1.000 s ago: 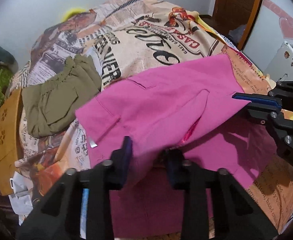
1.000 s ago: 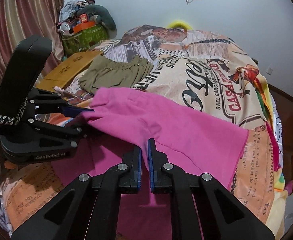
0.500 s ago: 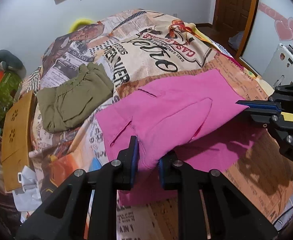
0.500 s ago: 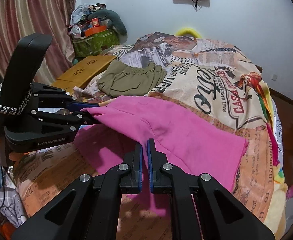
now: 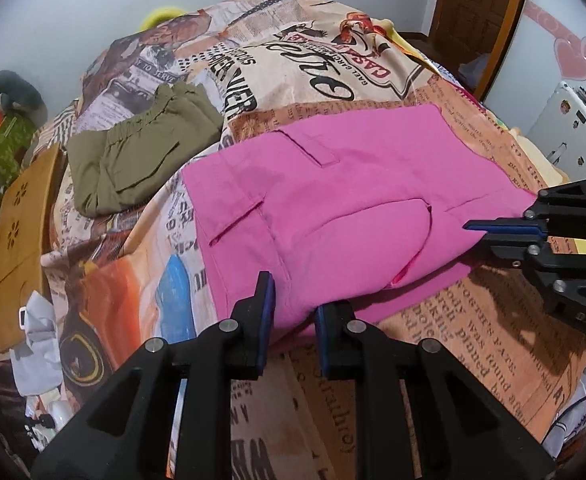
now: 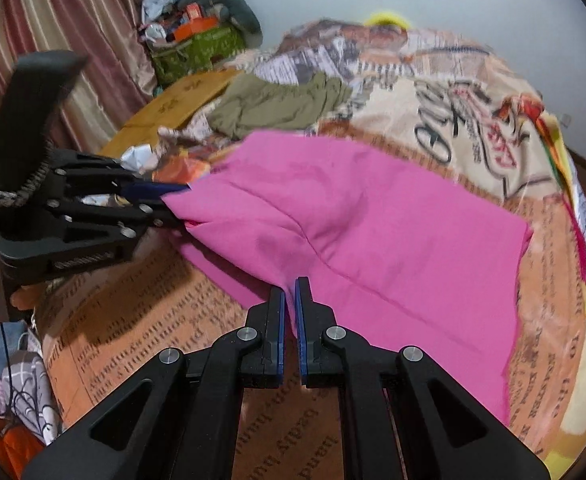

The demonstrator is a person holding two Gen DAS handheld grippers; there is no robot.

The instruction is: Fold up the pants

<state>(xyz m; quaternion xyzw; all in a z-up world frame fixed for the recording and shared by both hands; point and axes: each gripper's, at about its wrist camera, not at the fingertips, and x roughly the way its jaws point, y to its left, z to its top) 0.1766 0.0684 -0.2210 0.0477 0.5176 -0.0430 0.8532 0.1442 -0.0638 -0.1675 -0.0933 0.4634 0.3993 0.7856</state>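
Since a moment ago we have carried the pink pants (image 5: pixel 357 200) lower, and they now lie folded on the bed (image 5: pixel 473 360). Our left claw (image 5: pixel 293 304) is opening around its bunched corner; the right claw (image 6: pixel 290 308) pinches an edge. We lay both corners flat before releasing.

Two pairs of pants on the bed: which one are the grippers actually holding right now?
The bright pink cotton pants: both the left gripper and right gripper pinch its near edge. The folded olive-green pants lie apart, farther back, untouched.
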